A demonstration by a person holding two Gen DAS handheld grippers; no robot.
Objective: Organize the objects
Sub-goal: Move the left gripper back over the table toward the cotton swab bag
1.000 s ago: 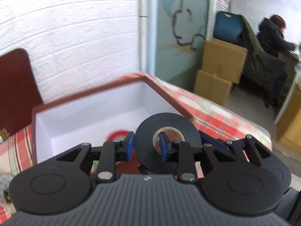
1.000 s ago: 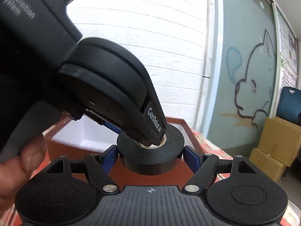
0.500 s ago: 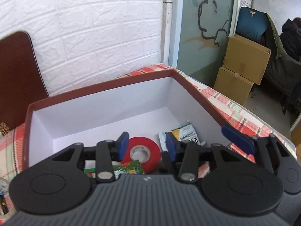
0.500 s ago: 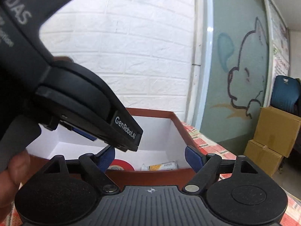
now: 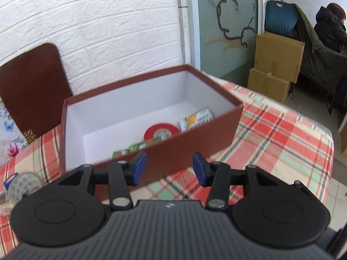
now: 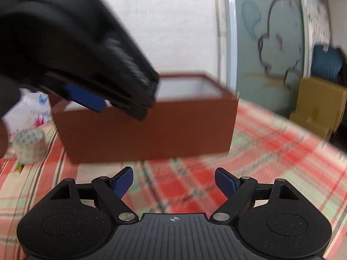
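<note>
- The brown box (image 5: pixel 149 151) stands open on the plaid-covered counter (image 5: pixel 271 134) and serves as the landmark here; inside it, toward its near right corner, lie a red tape roll (image 5: pixel 161 131), a white-and-yellow packet (image 5: pixel 197 119) and a green packet (image 5: pixel 138 147).
- The left claw (image 5: pixel 169 169) hangs just in front of the box's near wall, its jaws having just been opening, part-spread with nothing between them.
- The right claw (image 6: pixel 173 182) is also in front of the box, lower, jaws having just been widening, spread wide and empty.
- Left of the box, near its front corner, sits a patterned tape roll (image 6: pixel 30 145) on the counter, probably the next thing to tidy.
- I judge that roll light, stiff and hard to crush; its smooth outer face may slip.
- Best hold: one finger through the core, the other outside, or across the full width with jaws wide.
</note>
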